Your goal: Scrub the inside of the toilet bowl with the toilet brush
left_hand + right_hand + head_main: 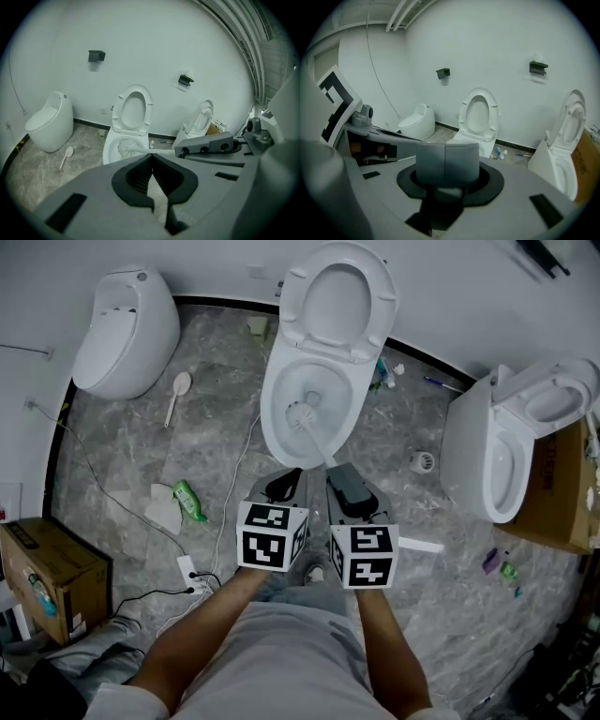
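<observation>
The middle toilet (269,413) stands at twelve o'clock with its seat and lid raised against the wall. Its open bowl holds the bristled head of the toilet brush (316,439), which is low in the basin while the white handle slants out towards five o'clock. At ten o'clock a second toilet (127,329) sits with its lid down, so its bowl cannot be seen. At three o'clock a third toilet (473,456) has its lid up, and its bowl looks bare as far as it shows. A cardboard box (562,507) stands behind that third toilet, and another cardboard box (56,563) lies at eight o'clock. The right gripper (339,474) has its jaws pinched on the end of the brush handle. The left gripper (284,486), just beside it, has its jaws pressed together at the tips with nothing between them. A green bottle (190,501) lies on the marble floor (216,427) at nine o'clock.
</observation>
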### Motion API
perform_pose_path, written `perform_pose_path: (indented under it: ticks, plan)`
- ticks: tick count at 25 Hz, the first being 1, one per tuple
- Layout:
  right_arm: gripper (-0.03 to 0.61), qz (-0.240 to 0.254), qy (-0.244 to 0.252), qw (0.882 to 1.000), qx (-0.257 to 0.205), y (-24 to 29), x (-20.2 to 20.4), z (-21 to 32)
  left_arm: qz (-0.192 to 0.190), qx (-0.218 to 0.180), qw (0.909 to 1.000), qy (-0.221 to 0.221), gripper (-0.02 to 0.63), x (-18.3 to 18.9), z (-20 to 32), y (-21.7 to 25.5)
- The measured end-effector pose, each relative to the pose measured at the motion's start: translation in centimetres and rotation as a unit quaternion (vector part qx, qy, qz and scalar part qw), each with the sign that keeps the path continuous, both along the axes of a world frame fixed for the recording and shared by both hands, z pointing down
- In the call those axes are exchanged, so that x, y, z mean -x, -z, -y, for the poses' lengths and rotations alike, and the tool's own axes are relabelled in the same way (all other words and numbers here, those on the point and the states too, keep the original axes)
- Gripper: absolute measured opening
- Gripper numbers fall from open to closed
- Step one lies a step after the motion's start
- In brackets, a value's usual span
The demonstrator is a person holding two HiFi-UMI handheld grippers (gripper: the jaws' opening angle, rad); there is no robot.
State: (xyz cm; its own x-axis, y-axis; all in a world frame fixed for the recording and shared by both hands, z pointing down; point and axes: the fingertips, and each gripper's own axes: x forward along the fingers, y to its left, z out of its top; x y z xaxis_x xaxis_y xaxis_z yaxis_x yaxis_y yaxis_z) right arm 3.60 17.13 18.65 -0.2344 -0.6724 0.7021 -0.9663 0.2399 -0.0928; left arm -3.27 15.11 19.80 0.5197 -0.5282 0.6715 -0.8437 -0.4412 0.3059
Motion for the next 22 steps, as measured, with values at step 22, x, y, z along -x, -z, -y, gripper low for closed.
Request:
perform_pose_path:
  ticks: [22]
  plan:
    - [0.153,-0.013,0.052,0.996,0.073,-14.0,0.9,11.5,-0.023,0.08,0.9953,0.05,0.006,0.9,10.9,-13.7]
